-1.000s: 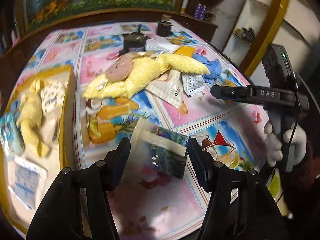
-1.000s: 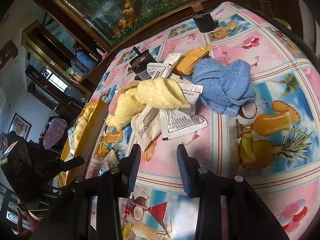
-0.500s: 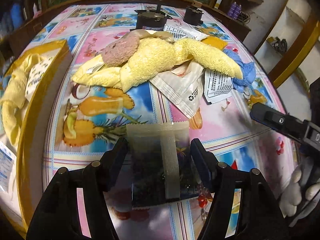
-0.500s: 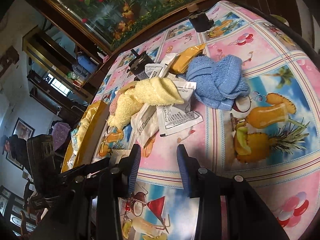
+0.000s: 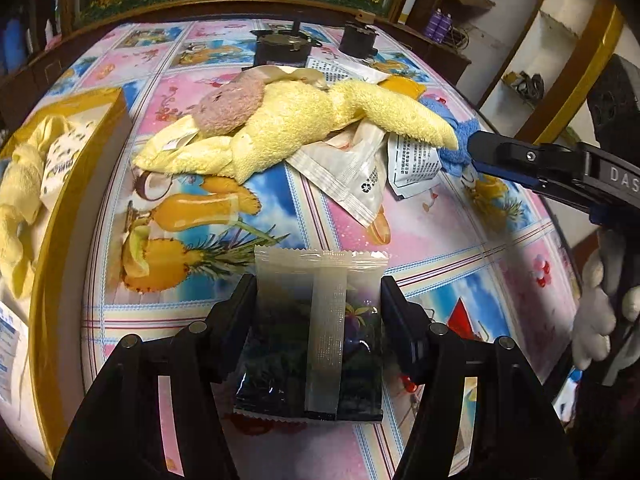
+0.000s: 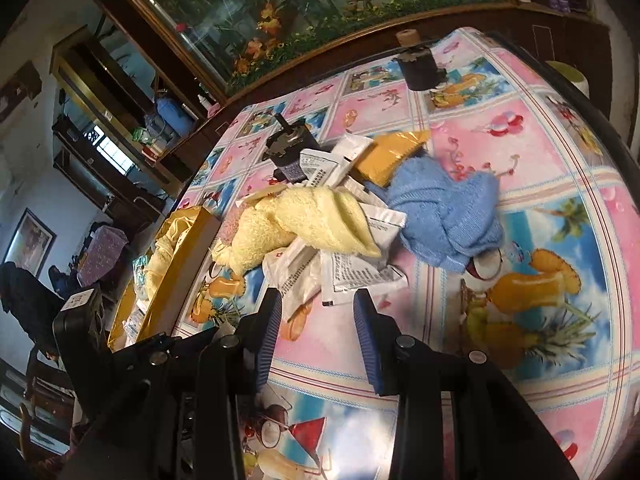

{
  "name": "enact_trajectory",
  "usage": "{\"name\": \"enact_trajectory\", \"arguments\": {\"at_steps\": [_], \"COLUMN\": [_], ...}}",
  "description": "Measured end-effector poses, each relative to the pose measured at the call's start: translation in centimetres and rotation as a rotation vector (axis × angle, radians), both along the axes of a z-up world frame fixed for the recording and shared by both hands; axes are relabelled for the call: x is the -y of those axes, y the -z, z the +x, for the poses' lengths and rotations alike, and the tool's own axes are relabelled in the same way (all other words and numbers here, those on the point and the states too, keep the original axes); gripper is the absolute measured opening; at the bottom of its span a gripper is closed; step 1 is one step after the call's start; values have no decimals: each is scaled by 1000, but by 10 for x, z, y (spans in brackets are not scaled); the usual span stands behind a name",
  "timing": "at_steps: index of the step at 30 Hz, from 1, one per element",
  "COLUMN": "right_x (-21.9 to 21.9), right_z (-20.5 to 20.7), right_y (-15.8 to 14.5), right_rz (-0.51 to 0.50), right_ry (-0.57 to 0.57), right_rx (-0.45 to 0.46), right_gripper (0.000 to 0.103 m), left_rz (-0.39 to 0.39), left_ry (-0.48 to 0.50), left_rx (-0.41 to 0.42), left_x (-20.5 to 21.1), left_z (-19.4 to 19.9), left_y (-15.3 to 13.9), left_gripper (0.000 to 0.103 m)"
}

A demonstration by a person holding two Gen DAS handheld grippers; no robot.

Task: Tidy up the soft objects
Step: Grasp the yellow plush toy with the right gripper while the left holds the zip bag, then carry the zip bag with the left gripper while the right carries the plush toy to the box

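My left gripper (image 5: 318, 304) brackets a dark snack packet (image 5: 316, 332) with a clear sealed top, lying on the tablecloth; its fingers stand at the packet's sides, and I cannot tell whether they press it. A yellow towel (image 5: 296, 124) with a pink cloth (image 5: 230, 106) on it lies over white sachets (image 5: 352, 172) in the middle of the table. A blue towel (image 6: 444, 216) lies to the right of the yellow towel (image 6: 308, 224). My right gripper (image 6: 316, 320) is open and empty, hovering in front of the white sachets (image 6: 352, 272). It also shows in the left wrist view (image 5: 492, 152).
A yellow-rimmed box (image 5: 60, 240) at the left holds a yellow cloth (image 5: 20, 200) and packets. Two black cylindrical objects (image 5: 284, 46) stand at the back of the table. An orange packet (image 6: 392, 152) lies behind the blue towel. A wooden rail edges the table.
The left gripper has dropped lower and closer around the dark packet, which now lies squarely between its fingers. The right gripper has moved forward towards the pile of sachets and towels.
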State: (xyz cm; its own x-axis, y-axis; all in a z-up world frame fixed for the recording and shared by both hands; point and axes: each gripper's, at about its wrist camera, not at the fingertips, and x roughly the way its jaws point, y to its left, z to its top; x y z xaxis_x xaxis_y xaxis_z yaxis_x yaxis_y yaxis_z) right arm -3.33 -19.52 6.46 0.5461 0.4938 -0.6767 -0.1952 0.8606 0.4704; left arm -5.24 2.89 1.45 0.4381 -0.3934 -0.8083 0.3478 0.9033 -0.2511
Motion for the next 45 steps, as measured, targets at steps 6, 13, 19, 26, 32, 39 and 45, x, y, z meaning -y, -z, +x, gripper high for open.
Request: {"name": "enact_trajectory", "arguments": {"at_steps": [6, 13, 19, 26, 32, 39, 45], "right_x": [-38, -90, -145, -179, -156, -123, -99], "right_z": [44, 84, 75, 83, 91, 57, 24], "right_y": [-20, -1, 10, 30, 14, -25, -69], "right_rz": [-172, -349, -556, -753, -602, -445, -298], "right_ry": [-88, -281, -475, -539, -415, -320, -273], "right_rx": [88, 83, 132, 213, 148, 174, 203], "right_gripper": [37, 37, 41, 71, 33, 31, 31], "left_rz": [-73, -111, -130, -140, -161, -223, -282], "left_ry": [-29, -40, -62, -68, -71, -79, -132], "left_rx": [-16, -14, -19, -29, -12, 18, 59], "left_x": [-20, -34, -42, -43, -49, -64, -98], "left_z": [-7, -12, -14, -18, -26, -40, -52], "left_y": [-8, -13, -13, -12, -18, -39, -61], "left_gripper": [61, 62, 62, 62, 62, 62, 62]}}
